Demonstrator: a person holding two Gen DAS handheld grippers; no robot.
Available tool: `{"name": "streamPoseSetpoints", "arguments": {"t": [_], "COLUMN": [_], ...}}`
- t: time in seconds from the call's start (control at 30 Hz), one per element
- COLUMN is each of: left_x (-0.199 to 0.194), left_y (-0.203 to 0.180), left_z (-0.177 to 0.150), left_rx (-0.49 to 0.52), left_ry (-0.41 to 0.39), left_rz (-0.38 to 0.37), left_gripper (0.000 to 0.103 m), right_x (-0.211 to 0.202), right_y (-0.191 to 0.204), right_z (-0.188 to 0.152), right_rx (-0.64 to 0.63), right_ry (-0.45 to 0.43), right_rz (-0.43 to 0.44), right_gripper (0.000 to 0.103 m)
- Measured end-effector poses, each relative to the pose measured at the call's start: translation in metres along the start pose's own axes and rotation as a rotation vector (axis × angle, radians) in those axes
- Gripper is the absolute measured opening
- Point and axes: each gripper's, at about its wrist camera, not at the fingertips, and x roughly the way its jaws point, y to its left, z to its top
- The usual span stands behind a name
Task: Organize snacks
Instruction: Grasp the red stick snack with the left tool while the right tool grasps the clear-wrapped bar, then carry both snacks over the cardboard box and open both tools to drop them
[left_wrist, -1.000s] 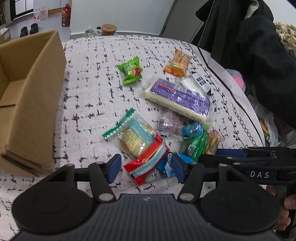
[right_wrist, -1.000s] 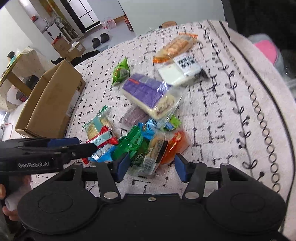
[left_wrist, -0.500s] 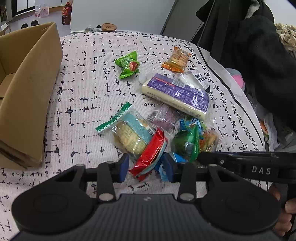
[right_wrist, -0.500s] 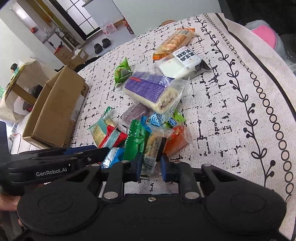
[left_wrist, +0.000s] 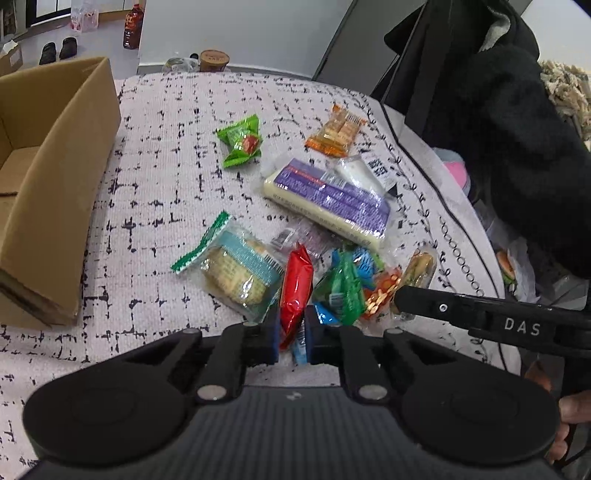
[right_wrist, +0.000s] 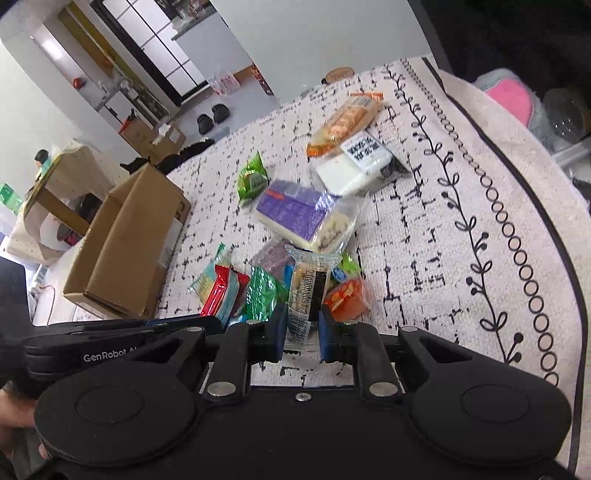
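Note:
A heap of snack packets lies on a patterned cloth. My left gripper (left_wrist: 291, 338) is shut on a red packet (left_wrist: 295, 291) and holds it upright at the near edge of the heap. My right gripper (right_wrist: 302, 338) is shut on a clear packet with a biscuit roll (right_wrist: 308, 291), also lifted on end; it also shows in the left wrist view (left_wrist: 419, 267). A purple-labelled pack (left_wrist: 328, 201), a green packet (left_wrist: 242, 142), an orange cracker pack (left_wrist: 338, 131) and a clear cracker pack with a green seal (left_wrist: 236, 266) lie flat.
An open cardboard box (left_wrist: 51, 177) stands at the left, also in the right wrist view (right_wrist: 125, 240). A white packet (right_wrist: 354, 166) lies behind the purple pack. A black coat (left_wrist: 498, 129) hangs at the right past the table edge.
Both grippers closed from open: the left onto the red packet, the right onto the biscuit roll packet. Both packets now stand up off the cloth.

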Motion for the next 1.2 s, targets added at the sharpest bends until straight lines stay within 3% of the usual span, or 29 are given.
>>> {"name": "streamPoseSetpoints", "arguments": {"t": [0.6, 1.2], "left_x": [-0.044, -0.088], "left_y": [0.002, 0.055], "left_z": [0.032, 0.074], "left_rx": [-0.012, -0.054], "left_ry": [-0.127, -0.267], "left_rz": [-0.007, 0.033], "left_gripper": [0.012, 0.012], "right_x": [0.004, 0.043], "right_y": [0.032, 0.120], "right_z": [0.027, 0.073], "right_rx": [-0.071, -0.216], "right_ry": [-0.045, -0.071], "right_rz": [0.022, 0.032], "right_gripper": [0.018, 0.018]}}
